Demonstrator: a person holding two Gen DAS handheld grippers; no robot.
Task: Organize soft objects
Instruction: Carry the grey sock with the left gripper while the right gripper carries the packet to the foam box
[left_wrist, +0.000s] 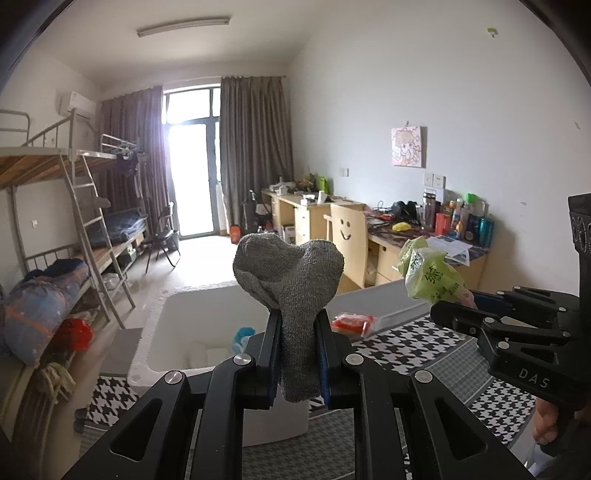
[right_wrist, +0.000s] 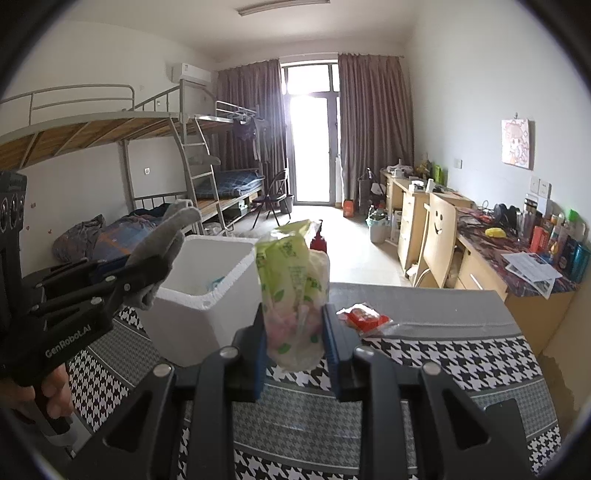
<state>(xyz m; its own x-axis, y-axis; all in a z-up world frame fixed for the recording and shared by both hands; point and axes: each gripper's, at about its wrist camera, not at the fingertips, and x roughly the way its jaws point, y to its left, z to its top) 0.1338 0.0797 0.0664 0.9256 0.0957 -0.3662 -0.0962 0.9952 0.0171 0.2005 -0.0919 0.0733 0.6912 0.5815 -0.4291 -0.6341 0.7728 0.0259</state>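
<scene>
So the tabletop (right_wrist: 424, 354) fills the bottom of both views, covered in a black-and-white houndstooth cloth with a plain gray strip along its far edge. Behind it, the bunk beds (right_wrist: 110, 147) run along the left side of the frame and a cluttered desk (right_wrist: 491, 273) sits at the right, with a smiley-face chair (right_wrist: 439, 236) pushed up to it.

The white foam box (right_wrist: 207, 291) sits on the tabletop, left of center in the right wrist view and center-left in the left wrist view. It's open on top, and I can see something blue and white down inside it, but can't tell what.

My left gripper (left_wrist: 297, 354) is at bottom center of its own view, clamped narrow on a gray sock (left_wrist: 291, 280). The sock sticks up above the fingers in a bunched lump, and a short end hangs below them. From the right wrist view, the same gripper (right_wrist: 147, 280) shows at mid-left, holding the sock up in the air just beside the near left corner of the box.

My right gripper (right_wrist: 295, 343) is at bottom center of its view, closed on a green bag (right_wrist: 291, 280) that stands upright between the fingers, off the tabletop. In the left wrist view, that bag pokes up at mid-right.

A small red packet (right_wrist: 365, 317) in clear wrap lies on the tabletop just right of the bag, near the gray strip.
</scene>
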